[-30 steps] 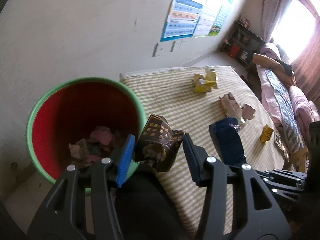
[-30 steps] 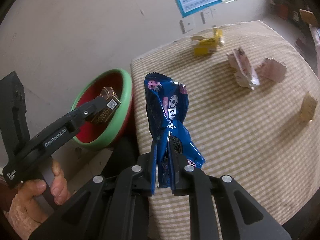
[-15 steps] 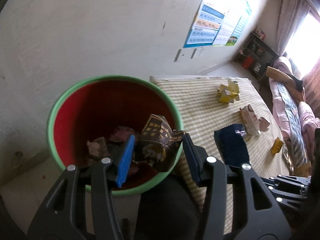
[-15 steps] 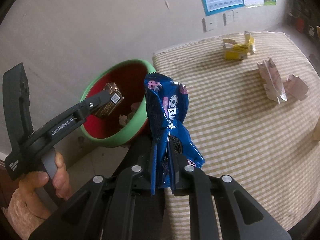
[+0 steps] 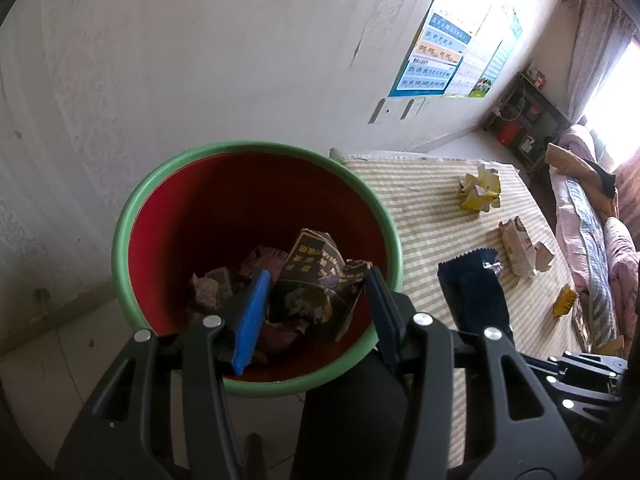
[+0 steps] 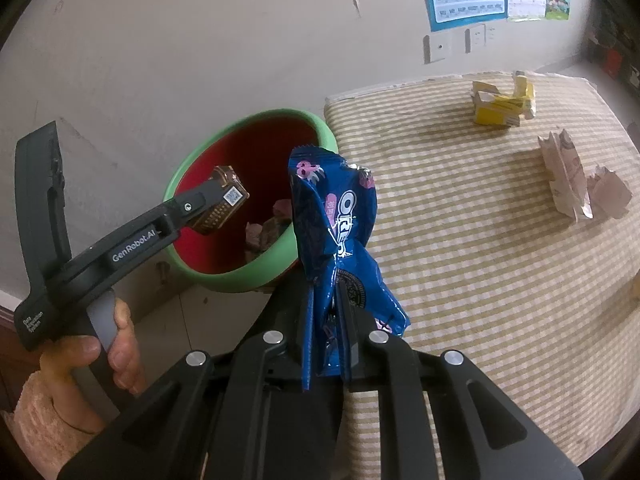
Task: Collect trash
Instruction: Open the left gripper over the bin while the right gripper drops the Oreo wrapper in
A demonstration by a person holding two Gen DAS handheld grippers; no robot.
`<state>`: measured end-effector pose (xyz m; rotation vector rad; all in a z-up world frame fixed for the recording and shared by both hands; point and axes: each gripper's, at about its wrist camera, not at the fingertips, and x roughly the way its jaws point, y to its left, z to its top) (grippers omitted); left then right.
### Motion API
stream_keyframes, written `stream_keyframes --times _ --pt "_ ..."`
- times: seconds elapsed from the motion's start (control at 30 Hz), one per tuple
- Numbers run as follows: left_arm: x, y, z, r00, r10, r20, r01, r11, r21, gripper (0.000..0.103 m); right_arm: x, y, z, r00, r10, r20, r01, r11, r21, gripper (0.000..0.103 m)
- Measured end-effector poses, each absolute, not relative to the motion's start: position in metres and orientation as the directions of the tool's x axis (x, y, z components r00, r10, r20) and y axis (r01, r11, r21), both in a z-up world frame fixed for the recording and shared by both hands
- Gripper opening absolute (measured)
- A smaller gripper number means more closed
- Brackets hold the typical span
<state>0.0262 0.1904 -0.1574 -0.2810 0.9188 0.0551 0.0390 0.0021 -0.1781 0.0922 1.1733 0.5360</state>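
Note:
A bin [image 5: 256,152] with a green rim and red inside stands on the floor by the table; it also shows in the right wrist view [image 6: 240,276]. My left gripper [image 5: 316,292] is shut on a crumpled brown wrapper [image 5: 316,276] and holds it over the bin's opening, above several scraps inside. The same wrapper [image 6: 220,208] shows in the right wrist view. My right gripper [image 6: 326,300] is shut on a blue Oreo packet [image 6: 340,224], held upright over the table's edge, right of the bin.
The striped tablecloth [image 6: 480,240] carries a crumpled yellow carton [image 6: 502,104], a torn pink-white carton [image 6: 568,176] and a small yellow scrap [image 5: 564,300]. A wall with a poster [image 5: 452,60] is behind the bin. A bed [image 5: 592,216] lies at the far right.
My left gripper has carried the brown wrapper leftwards from the table's edge to over the bin's opening. My right gripper still holds the Oreo packet and has drifted left with it.

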Motion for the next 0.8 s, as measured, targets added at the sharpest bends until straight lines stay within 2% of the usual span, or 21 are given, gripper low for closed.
stream_keyframes --times 0.8 --pt "0.029 0.236 -0.169 0.594 -0.002 -0.805 -0.270 0.942 -0.202 0.048 0.078 0.076 -0.168 0.233 0.511 -0.827 -0.452 0.810 0.373 0.012"
